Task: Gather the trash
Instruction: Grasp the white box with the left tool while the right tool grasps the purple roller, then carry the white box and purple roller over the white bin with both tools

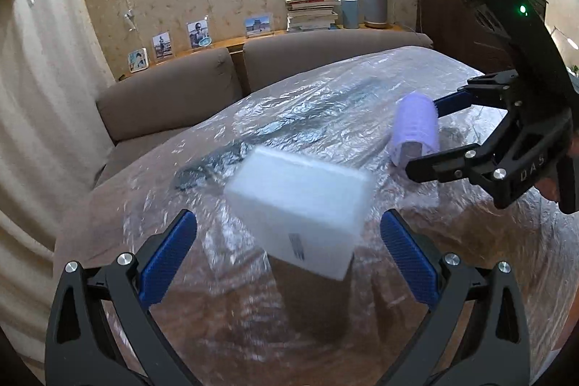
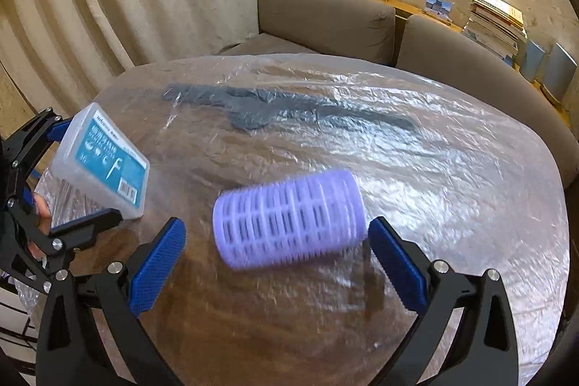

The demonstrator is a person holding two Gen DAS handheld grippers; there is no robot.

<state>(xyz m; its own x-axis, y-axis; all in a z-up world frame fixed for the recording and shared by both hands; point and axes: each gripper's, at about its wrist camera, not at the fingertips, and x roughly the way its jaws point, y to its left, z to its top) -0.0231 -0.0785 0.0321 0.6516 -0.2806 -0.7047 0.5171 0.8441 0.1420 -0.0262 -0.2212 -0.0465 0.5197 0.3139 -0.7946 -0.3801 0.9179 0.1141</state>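
Both claws spread, left gripper (image 1: 287,259) around white box (image 1: 300,205), right gripper (image 2: 277,264) around purple roller (image 2: 289,217).

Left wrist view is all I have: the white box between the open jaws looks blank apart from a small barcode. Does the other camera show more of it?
Observer: Yes. In the right wrist view the box is translucent and carries a blue printed label across its face.
Operator: Is the right gripper clamping the purple roller?
Observer: No. The roller is between the jaws of the right gripper, but there is a clear gap at one pad, so the jaws are open.
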